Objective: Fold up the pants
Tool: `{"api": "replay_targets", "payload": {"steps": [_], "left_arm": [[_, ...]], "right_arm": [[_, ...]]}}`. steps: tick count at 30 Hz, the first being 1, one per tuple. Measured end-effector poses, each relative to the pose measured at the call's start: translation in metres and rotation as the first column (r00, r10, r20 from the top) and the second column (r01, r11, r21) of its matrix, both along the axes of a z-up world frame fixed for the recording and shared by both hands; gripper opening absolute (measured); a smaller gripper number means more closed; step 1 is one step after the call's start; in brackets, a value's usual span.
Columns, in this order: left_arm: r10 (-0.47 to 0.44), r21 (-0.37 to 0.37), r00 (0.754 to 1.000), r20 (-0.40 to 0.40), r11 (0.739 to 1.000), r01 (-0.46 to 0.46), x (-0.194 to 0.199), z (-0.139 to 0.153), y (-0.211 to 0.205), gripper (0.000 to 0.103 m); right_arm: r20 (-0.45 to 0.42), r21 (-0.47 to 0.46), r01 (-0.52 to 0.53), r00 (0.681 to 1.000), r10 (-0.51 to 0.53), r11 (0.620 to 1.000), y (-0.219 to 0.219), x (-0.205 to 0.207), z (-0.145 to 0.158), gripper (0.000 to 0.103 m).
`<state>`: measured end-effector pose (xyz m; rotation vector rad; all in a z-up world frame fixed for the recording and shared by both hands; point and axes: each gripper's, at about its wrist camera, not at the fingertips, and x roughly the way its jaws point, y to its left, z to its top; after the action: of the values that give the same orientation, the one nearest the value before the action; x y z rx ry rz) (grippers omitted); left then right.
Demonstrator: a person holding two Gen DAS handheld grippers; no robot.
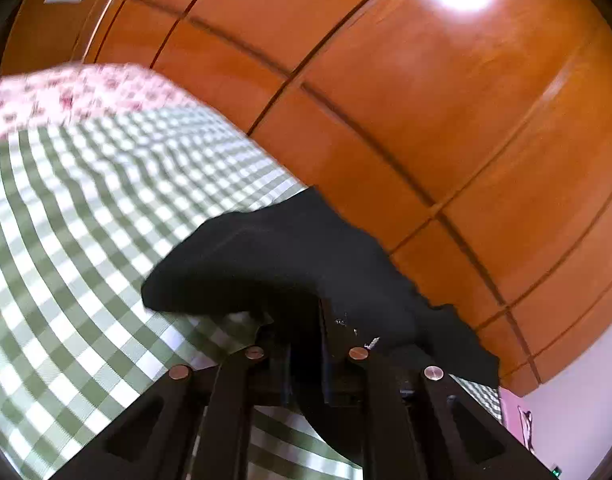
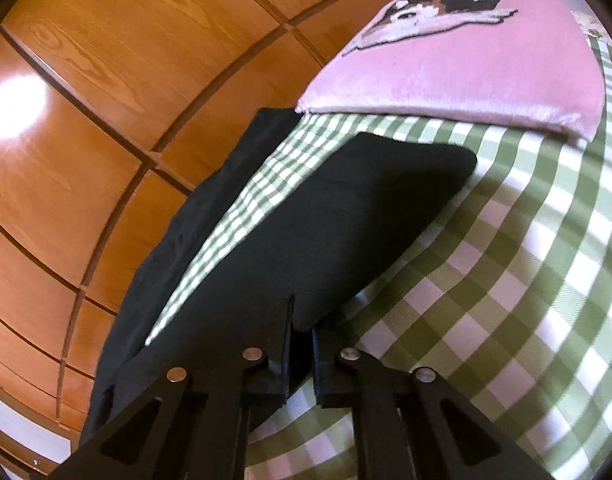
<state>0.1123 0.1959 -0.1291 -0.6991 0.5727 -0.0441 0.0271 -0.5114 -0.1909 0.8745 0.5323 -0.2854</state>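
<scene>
Left wrist view: left gripper (image 1: 306, 344) low in frame, jaws drawn close together with only a narrow slot between them; black pants (image 1: 274, 264) bunched and lifted over the fingertips, dark cloth filling that slot, apparently pinched, though black on black leaves the exact contact hard to read; a rounded fold of the pants hanging out to the left above the green-and-white checked sheet (image 1: 78, 220); a ragged hem trailing down to the right past the gripper; pink floral cloth (image 1: 66, 92) at the far end of the sheet; orange wooden wardrobe (image 1: 406, 100) filling the upper right, with a bright lamp glare on its panels; whole view blurred.

Right wrist view: right gripper (image 2: 302, 332) near the bottom centre, jaws almost closed, a thin gap left; edge of the pants (image 2: 338, 216) clamped between the 2 fingers, the cloth drawn to a small peak at the left fingertip; 1 trouser leg spread flat on the checked sheet (image 2: 506, 272), reaching away toward a pink cushion (image 2: 466, 68) with a dog picture; the other leg lying along the bed's left edge, a strip of checked sheet showing between the 2 legs; wooden wardrobe (image 2: 86, 80) to the left.
</scene>
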Motion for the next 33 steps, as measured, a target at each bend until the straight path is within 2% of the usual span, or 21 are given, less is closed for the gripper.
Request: {"api": "replay_targets", "payload": {"steps": [2,6,9,11,14,18,25,27,31,33], "left_arm": [[-0.005,0.006,1.0,0.024,1.0,0.005,-0.012,0.012,0.001,0.01],[0.022,-0.021,0.999,0.023,1.0,-0.022,-0.031,0.017,0.013,0.007],[0.054,-0.048,0.999,-0.002,0.997,-0.054,-0.047,0.011,0.032,0.007],[0.064,-0.029,0.998,-0.016,0.998,-0.064,-0.057,0.006,0.041,0.007],[0.061,-0.008,0.997,-0.042,0.998,-0.061,-0.065,-0.003,0.039,0.007],[0.051,-0.028,0.997,-0.054,0.998,-0.052,-0.075,-0.008,0.039,0.006],[0.025,0.045,1.0,0.011,0.999,-0.025,-0.1,0.016,0.032,0.006],[0.035,0.037,0.999,0.019,0.999,-0.036,-0.108,0.021,0.037,0.006],[0.055,0.025,0.998,0.015,0.998,-0.055,-0.118,0.025,0.048,0.006],[0.058,0.077,0.998,0.0,0.995,-0.058,-0.122,0.02,0.049,0.006]], "right_arm": [[0.021,-0.002,-0.006,1.0,0.006,1.0,0.002,-0.007,0.009,0.007],[0.052,-0.036,-0.031,0.998,0.033,0.999,0.006,-0.023,0.027,0.007],[0.057,-0.063,-0.057,0.997,0.06,0.996,0.012,-0.035,0.037,0.007],[0.053,-0.08,-0.075,0.995,0.079,0.994,0.017,-0.044,0.041,0.007],[0.032,-0.11,-0.101,0.994,0.105,0.989,0.026,-0.054,0.043,0.007],[0.0,-0.151,-0.115,0.993,0.116,0.982,0.037,-0.064,0.039,0.007],[-0.008,-0.107,-0.096,0.995,0.096,0.99,0.032,-0.077,0.027,0.007],[-0.002,-0.109,-0.098,0.995,0.098,0.989,0.031,-0.082,0.028,0.007],[0.034,-0.076,-0.102,0.994,0.104,0.992,0.031,-0.09,0.033,0.007],[0.05,-0.067,-0.11,0.992,0.113,0.992,0.032,-0.094,0.035,0.007]]}}
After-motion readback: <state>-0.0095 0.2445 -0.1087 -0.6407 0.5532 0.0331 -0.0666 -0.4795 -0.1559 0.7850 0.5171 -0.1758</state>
